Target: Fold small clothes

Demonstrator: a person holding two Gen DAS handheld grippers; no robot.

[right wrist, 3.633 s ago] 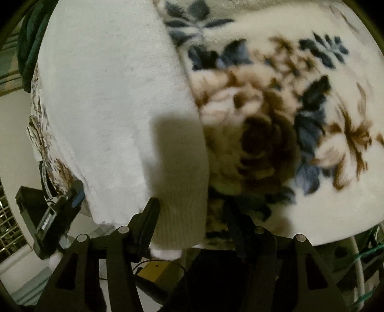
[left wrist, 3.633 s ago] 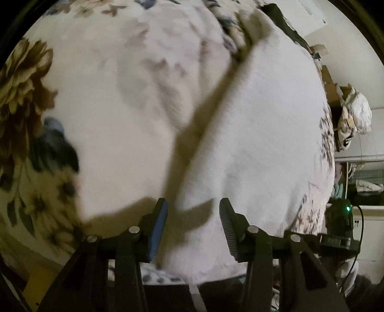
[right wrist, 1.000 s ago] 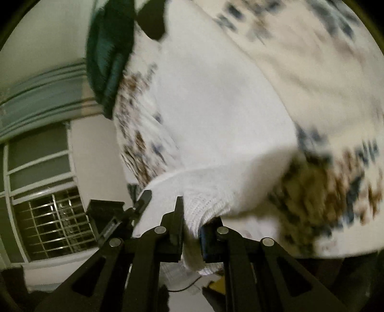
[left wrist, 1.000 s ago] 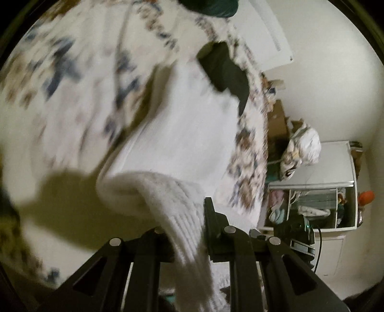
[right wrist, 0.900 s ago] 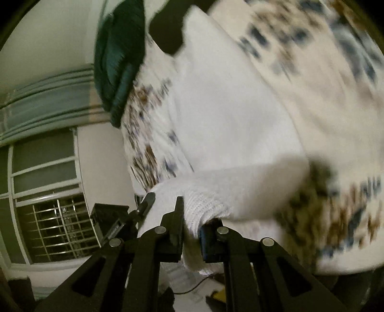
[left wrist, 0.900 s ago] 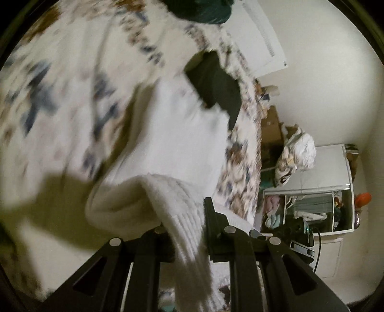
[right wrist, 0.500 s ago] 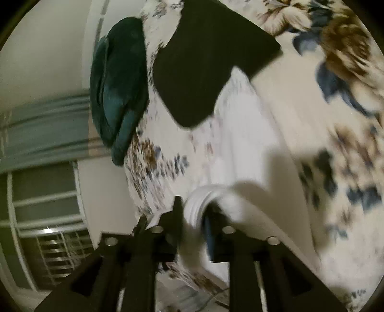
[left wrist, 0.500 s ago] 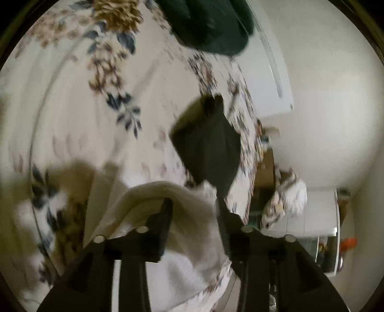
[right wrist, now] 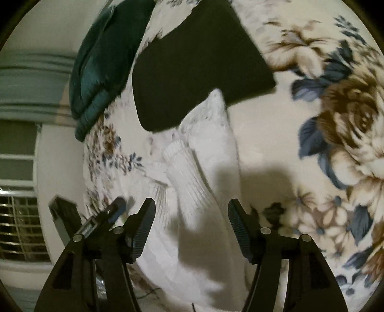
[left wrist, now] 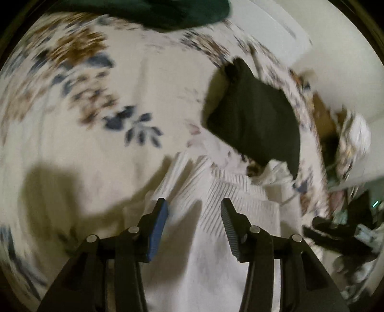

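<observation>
A white knit garment [left wrist: 230, 216] lies folded on the floral blanket [left wrist: 96, 144], its ribbed hem on top. It also shows in the right wrist view [right wrist: 199, 187]. My left gripper [left wrist: 194, 208] is open and empty just above the garment's ribbed edge. My right gripper [right wrist: 190, 211] is open and empty above the garment, and the other gripper's tip [right wrist: 115, 208] shows to its left. A folded black garment [left wrist: 256, 124] lies just beyond the white one, seen also in the right wrist view [right wrist: 196, 62].
A dark green cushion or bundle [right wrist: 100, 62] lies at the far end of the blanket, seen also in the left wrist view [left wrist: 153, 9]. The bed edge, a white cabinet [left wrist: 360, 168] and clutter are to the right. A barred window [right wrist: 21, 220] is on the left.
Both grippers carried the white garment's hem forward over itself, then opened and let it go. The hem now lies on the garment near the black one.
</observation>
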